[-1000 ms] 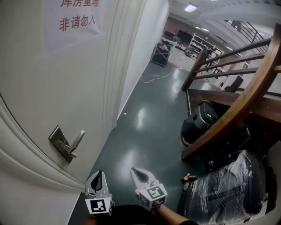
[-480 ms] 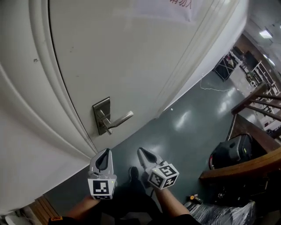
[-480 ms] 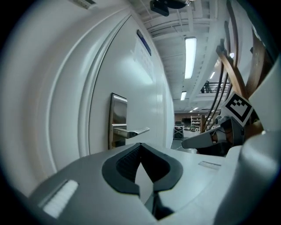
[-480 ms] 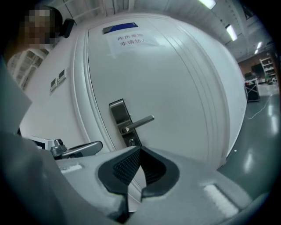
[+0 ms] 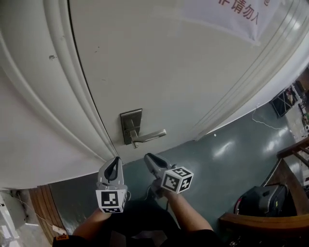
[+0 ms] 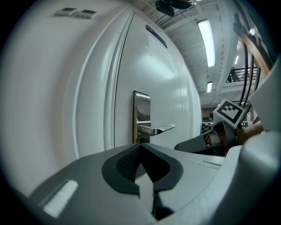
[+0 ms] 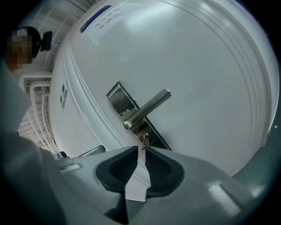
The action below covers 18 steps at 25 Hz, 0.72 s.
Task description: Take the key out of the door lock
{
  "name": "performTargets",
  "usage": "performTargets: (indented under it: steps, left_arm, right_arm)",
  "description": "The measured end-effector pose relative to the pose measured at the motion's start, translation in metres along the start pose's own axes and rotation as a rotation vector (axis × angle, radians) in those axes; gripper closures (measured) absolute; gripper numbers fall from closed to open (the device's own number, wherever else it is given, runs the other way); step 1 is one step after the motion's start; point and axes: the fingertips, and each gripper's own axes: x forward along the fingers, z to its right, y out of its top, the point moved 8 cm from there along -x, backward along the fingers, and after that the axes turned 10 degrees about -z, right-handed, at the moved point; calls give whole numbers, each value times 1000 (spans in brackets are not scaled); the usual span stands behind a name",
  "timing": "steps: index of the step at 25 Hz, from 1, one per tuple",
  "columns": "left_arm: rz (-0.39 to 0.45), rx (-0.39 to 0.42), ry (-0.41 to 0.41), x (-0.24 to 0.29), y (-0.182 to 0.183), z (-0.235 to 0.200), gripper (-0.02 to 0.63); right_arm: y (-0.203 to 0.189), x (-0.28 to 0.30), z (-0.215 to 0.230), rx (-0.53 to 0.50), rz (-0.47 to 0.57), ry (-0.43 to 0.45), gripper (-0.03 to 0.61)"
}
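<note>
The key (image 7: pixel 145 139) is seen in the lock just below the lever handle (image 7: pixel 147 107), at the lower end of the metal plate (image 7: pixel 119 97) on the white door (image 5: pixel 159 62), with a small ring hanging from it. The right tongs (image 7: pixel 141 148) are held just short of the key, their tips set narrowly apart with nothing between them. The left tongs (image 6: pixel 141 145) are held to the left of the right ones, lower than the handle and apart from the door; their tips are pressed together and nothing is gripped. A paper notice (image 5: pixel 231 14) with red characters is fixed high on the door. A dark green floor (image 5: pixel 231 159) is seen to the right, with a black bag (image 5: pixel 260 200) beside a wooden rail (image 5: pixel 263 223).
</note>
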Motion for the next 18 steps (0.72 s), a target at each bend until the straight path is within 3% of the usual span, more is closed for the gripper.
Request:
performTargets:
  steps: [10, 18]
  left_arm:
    - [-17, -34, 151, -6, -5, -12, 595]
    - [-24, -57, 196, -15, -11, -17, 595]
  right_arm:
    - [5, 47, 19, 185, -99, 210, 498]
    - [5, 73, 23, 393, -106, 372, 486]
